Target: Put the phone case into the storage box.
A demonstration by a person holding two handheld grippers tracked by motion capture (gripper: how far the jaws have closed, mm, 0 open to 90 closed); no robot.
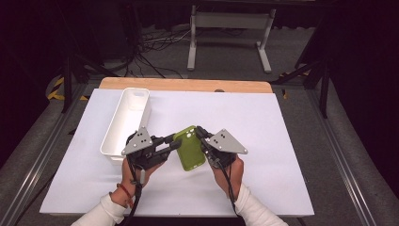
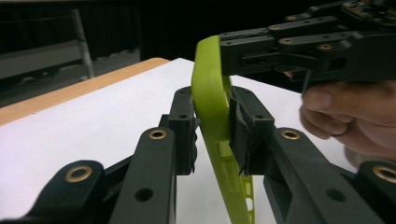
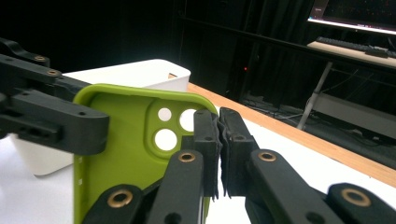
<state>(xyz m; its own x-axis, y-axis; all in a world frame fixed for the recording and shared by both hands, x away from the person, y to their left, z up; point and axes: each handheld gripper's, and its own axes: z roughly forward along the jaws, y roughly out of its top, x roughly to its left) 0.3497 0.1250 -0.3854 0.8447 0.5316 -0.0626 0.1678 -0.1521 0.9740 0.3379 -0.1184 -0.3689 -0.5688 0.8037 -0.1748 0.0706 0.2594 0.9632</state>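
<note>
The left gripper has its jaws pinched on one long edge of the green phone case, both pads against the rim. The right gripper has its jaws pressed together on the opposite edge near the camera holes, though the rim between the pads is hard to make out. The case is held between both grippers above the white table cover, just right of the white bin.

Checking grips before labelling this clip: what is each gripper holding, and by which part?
Both hold the green phone case: left gripper pinches one side wall, right gripper the opposite edge near the camera cutouts.
</note>
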